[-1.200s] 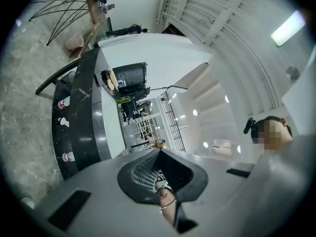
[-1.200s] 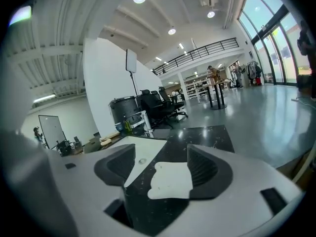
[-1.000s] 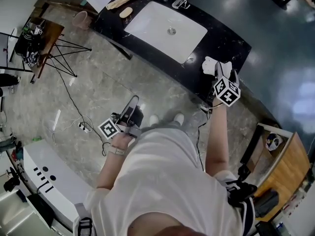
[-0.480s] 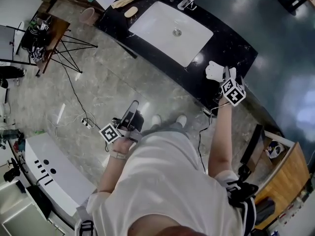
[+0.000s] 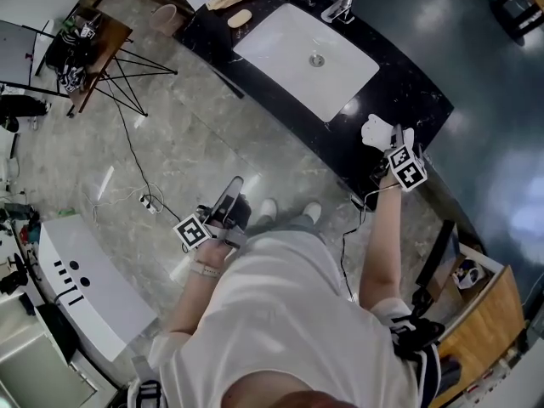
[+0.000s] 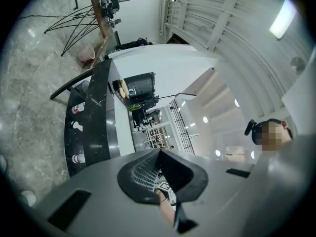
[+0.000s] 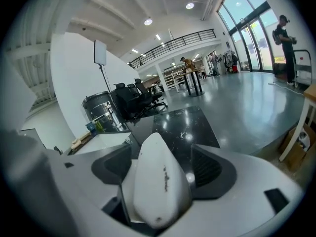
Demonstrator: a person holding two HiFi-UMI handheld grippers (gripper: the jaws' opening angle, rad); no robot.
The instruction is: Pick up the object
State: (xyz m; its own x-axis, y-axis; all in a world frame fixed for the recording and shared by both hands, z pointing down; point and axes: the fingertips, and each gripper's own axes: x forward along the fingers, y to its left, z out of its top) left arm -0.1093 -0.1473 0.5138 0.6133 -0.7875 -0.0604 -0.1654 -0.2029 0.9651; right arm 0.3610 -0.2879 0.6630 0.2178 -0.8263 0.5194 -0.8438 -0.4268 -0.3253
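Observation:
A white, rounded object (image 5: pixel 374 132) lies lengthwise between the jaws of my right gripper (image 5: pixel 393 138), over the right end of the black counter (image 5: pixel 416 83). In the right gripper view the white object (image 7: pixel 155 181) fills the space between the dark pads (image 7: pixel 210 169) and seems to touch both. The right gripper (image 7: pixel 160 162) stands very wide; its jaws have just been opening, with the object still between them. My left gripper (image 5: pixel 231 185) is held level near my waist, over the floor. In its own view the left gripper (image 6: pixel 159 152) is shut with nothing in it.
A white sink (image 5: pixel 255 48) with a chrome tap (image 5: pixel 342 1) is set into the counter to the left of the object. On the floor are a black tripod (image 5: pixel 127 75) and cables (image 5: pixel 144 201). A wooden cabinet (image 5: pixel 480 330) stands at lower right. A person (image 7: pixel 285 33) stands far off.
My right gripper has sunk toward the counter's right end, and the white object has kept its place between the jaws. The left gripper has hardly moved.

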